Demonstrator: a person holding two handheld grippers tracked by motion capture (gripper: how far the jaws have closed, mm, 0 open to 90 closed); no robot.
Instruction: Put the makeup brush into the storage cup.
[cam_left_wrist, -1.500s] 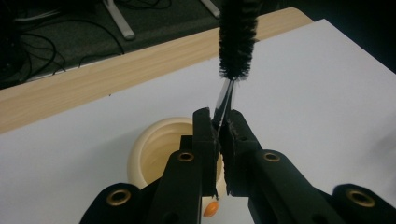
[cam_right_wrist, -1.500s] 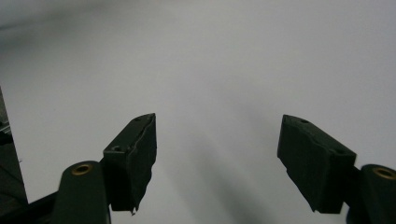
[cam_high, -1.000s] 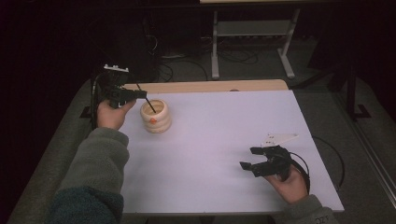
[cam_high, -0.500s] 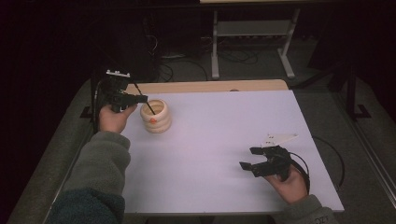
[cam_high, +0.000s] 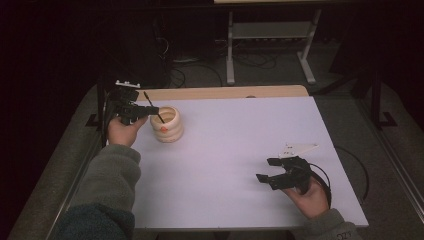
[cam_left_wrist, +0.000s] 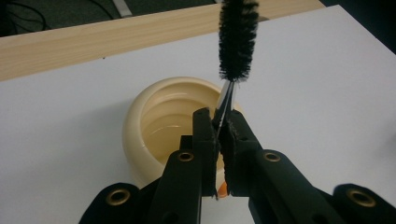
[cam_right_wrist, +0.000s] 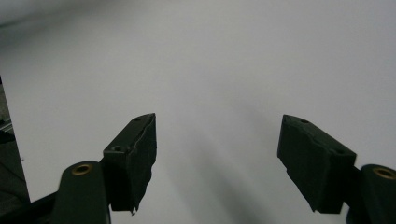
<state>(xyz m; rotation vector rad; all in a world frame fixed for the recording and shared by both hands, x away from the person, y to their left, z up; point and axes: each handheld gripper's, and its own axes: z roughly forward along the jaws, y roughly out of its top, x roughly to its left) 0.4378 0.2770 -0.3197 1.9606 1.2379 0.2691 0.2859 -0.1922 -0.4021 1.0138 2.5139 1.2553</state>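
Observation:
A cream ribbed pot (cam_high: 167, 126) stands on the white table (cam_high: 235, 130) at the far left. My left gripper (cam_high: 149, 109) is just left of it, shut on the thin wire stem of a black bristle brush (cam_high: 154, 107) that slants over the pot's rim. In the left gripper view the jaws (cam_left_wrist: 219, 125) pinch the stem, and the bristle head (cam_left_wrist: 238, 37) rises beyond them above the pot (cam_left_wrist: 161, 119), whose inside looks hollow. My right gripper (cam_high: 265, 169) rests open near the front right, over bare table (cam_right_wrist: 217, 56), with nothing between its jaws (cam_right_wrist: 217, 140).
A wooden strip (cam_high: 220, 92) runs along the table's far edge. Behind it stand a metal frame (cam_high: 270, 45) and floor cables (cam_high: 190, 75) in the dark. A cable (cam_high: 350, 170) loops off the table's right side.
My left gripper has slid slightly nearer to the person, keeping the brush by the pot. The right gripper has stayed put.

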